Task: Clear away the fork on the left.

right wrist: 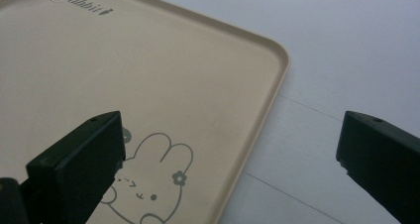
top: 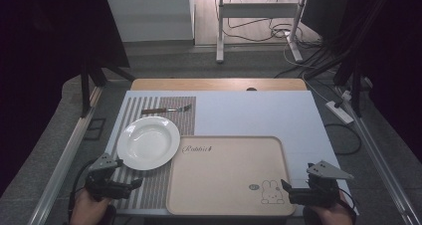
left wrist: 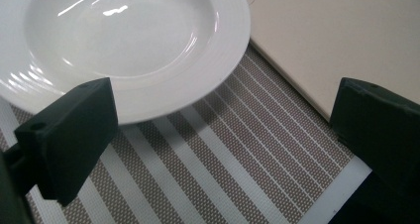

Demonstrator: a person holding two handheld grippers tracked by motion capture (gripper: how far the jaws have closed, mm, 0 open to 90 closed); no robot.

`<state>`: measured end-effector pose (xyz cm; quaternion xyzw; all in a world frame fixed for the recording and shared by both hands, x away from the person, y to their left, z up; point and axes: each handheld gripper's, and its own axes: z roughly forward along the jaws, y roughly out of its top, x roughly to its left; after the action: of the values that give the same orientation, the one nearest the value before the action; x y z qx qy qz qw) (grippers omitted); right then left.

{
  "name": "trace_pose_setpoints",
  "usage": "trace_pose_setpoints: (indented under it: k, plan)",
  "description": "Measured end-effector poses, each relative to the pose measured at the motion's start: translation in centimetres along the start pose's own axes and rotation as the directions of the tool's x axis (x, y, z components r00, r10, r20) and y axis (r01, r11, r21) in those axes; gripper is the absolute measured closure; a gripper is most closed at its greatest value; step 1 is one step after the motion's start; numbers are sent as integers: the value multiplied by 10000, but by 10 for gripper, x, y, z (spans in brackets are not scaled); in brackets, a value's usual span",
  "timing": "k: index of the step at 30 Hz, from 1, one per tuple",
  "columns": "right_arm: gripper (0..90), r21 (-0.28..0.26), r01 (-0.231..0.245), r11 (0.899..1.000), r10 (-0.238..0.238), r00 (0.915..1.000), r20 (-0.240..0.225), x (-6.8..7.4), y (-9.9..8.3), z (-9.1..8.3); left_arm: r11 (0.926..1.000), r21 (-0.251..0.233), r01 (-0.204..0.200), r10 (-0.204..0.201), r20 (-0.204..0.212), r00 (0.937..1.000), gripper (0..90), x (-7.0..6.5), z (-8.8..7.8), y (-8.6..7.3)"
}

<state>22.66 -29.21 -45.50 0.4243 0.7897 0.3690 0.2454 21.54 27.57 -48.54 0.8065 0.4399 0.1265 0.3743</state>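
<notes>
high view: both hand-held grippers hovering at near counter edge, left hand-held gripper (top: 130, 184) gaping beside white plate (top: 148, 142), right hand-held gripper (top: 285, 189) gaping over beige tray (top: 224, 195); careless left nudge risking plate sliding off striped mat (top: 171, 110).

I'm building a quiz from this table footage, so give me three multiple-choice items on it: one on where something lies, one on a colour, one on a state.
1. Where does the fork lie?
A. On the tray
B. On the striped placemat, beyond the plate
C. In the plate

2. What colour is the plate?
A. White
B. Blue
C. Black

3. How is the left gripper?
A. Shut on the fork
B. Shut on the plate's rim
C. Open, holding nothing

Answers: 1 B, the fork rests on the striped placemat past the plate's far edge. 2 A, the plate is glossy white. 3 C, the left gripper view shows its jaws wide apart over the placemat, nothing between them.
</notes>
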Motion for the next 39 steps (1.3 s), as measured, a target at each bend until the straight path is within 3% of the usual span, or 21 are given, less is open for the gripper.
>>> trace_pose_setpoints:
  k: [15, 18, 25, 29, 39]
  plan:
    - [0, 84, 92, 9999, -92, 10000, -28, 1, 0, 1, 9991, 149, -396, 390, 400, 9984, 0, 3, 13, 10]
    - [0, 100, 166, 9998, -165, 9999, -41, 1, 0, 1, 9988, -44, -485, 486, 492, 9976, 0, 6, 16, 14]
    - [0, 121, 162, 9998, -162, 9999, -43, 1, 0, 1, 9987, -303, -403, 419, 519, 9978, 0, 12, 21, 20]
    - [0, 130, 167, 9998, -167, 9999, -39, 1, 0, 2, 9987, -33, -505, 506, 284, 9983, 0, 16, 27, 25]
    - [0, 150, 143, 9998, -142, 9999, -26, 1, 0, 2, 9988, 59, -477, 475, 262, 9985, 0, 26, 41, 39]
